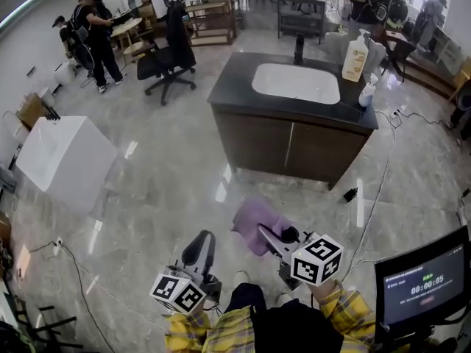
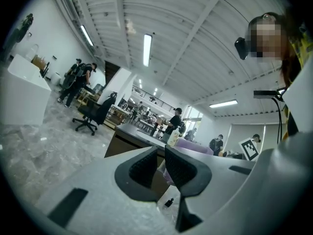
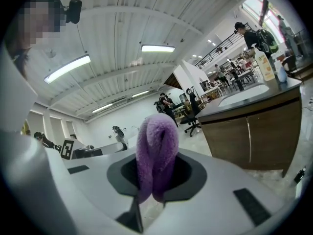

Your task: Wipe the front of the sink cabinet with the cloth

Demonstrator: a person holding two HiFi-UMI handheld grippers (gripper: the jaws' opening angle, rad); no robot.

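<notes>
Glossy grey marble floor, streaked with glare. At 12 o'clock, boxy brown sink cabinet, dark top, white oval basin. Right gripper clamped on fluffy purple cloth, folded, lower end hidden. Left gripper at 7 o'clock, jaws a narrow slit apart, empty.
</notes>
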